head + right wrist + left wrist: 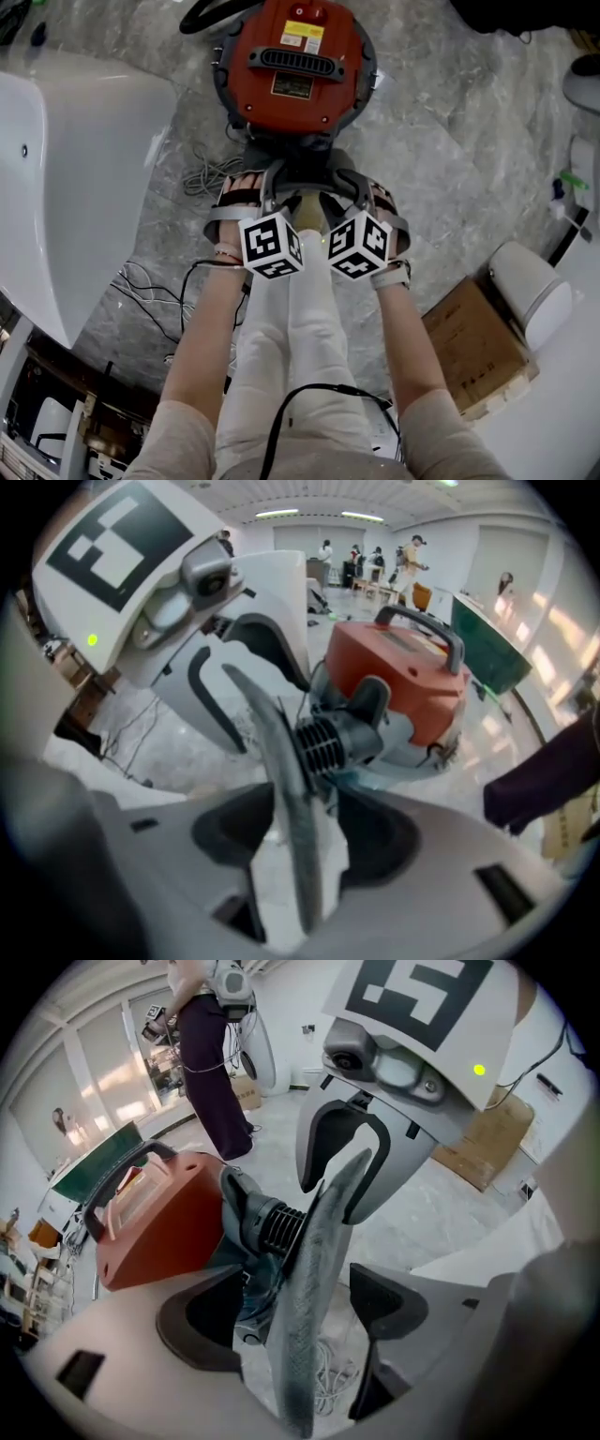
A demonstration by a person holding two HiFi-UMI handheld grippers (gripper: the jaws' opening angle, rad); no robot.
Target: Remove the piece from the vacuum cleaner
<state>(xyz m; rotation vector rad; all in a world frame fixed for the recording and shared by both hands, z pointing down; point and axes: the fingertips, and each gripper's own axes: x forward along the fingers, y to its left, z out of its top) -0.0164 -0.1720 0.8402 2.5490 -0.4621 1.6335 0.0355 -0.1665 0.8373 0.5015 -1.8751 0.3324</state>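
While the left gripper and right gripper stand open, the grey piece is straddled, not gripped.
The piece is seated on the red vacuum cleaner, top centre; closing on its rim, then pulling, is called for.

The vacuum cleaner is cut off by the head view's top edge, and its yellow label is too small to read. The grey piece blurs at its near end in the right gripper view.
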